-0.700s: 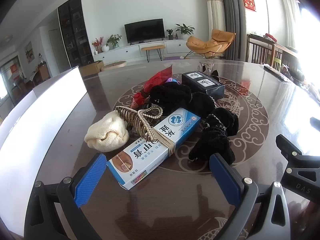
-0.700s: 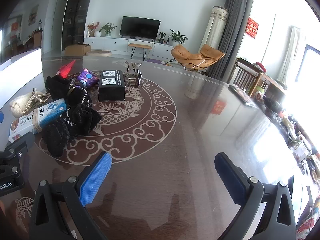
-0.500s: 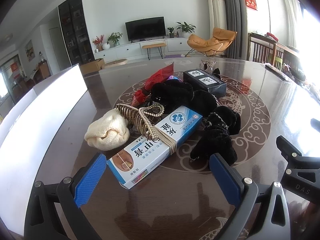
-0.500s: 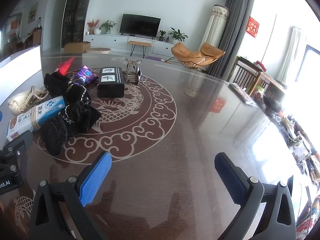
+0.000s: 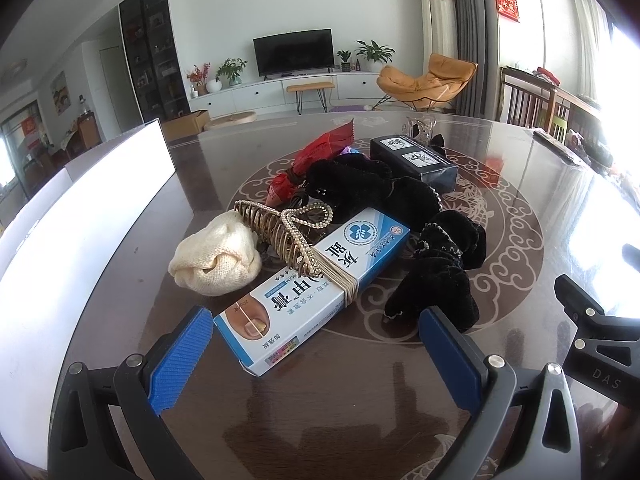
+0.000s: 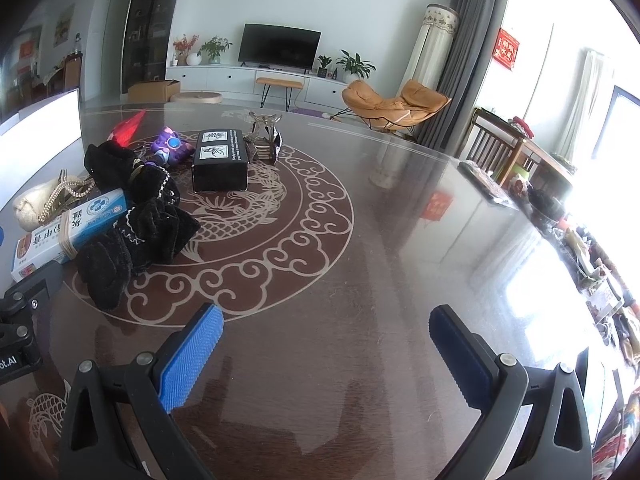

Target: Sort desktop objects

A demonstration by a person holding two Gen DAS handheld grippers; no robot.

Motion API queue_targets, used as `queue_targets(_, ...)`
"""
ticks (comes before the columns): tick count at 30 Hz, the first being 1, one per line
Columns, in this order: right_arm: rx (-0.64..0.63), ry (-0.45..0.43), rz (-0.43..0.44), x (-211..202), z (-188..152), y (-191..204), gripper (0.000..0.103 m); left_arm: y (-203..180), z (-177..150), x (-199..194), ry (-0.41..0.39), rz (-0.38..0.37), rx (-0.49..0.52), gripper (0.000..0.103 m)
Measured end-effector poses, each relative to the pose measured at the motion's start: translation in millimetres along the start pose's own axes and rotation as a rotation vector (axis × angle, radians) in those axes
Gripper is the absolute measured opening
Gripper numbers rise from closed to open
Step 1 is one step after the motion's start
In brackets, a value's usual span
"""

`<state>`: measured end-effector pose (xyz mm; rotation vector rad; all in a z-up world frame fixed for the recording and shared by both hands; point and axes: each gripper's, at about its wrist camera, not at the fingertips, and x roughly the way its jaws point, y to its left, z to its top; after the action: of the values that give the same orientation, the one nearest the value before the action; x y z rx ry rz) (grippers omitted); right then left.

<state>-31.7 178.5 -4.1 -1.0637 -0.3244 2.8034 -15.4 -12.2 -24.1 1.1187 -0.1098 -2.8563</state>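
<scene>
A pile of small objects lies on the dark round table (image 5: pixel 320 408). Nearest my left gripper (image 5: pixel 316 354) is a blue-and-white medicine box (image 5: pixel 320 280) bound with rubber bands; its near end sits between the open jaws, untouched. On the box leans a gold rhinestone hair clip (image 5: pixel 288 232). A cream knitted pouch (image 5: pixel 218 260) lies left of it, black velvet scrunchies (image 5: pixel 440 272) to the right. Behind are a red packet (image 5: pixel 316 156) and a black box (image 5: pixel 416 160). My right gripper (image 6: pixel 326 346) stands open over bare table, right of the pile (image 6: pixel 136 232).
A purple toy (image 6: pixel 170 146) and a small dark clip-like object (image 6: pixel 266 140) sit beside the black box (image 6: pixel 220 160). A bright white panel (image 5: pixel 80 216) runs along the table's left side. Clutter lines the table's right edge (image 6: pixel 592 264). The other gripper's body (image 5: pixel 600 360) shows at right.
Both grippers have crept slightly forward toward the pile; the medicine box now reaches a little further between the left jaws. Nothing on the table has moved.
</scene>
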Motion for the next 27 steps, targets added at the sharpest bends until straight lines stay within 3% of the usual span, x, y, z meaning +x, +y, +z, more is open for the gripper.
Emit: queue_targets(27,0.017,0.007,0.0,2.5,0.4,-1.6,0.103,1.2,0.1,1.8,0.005,-0.002,-0.004,0.103)
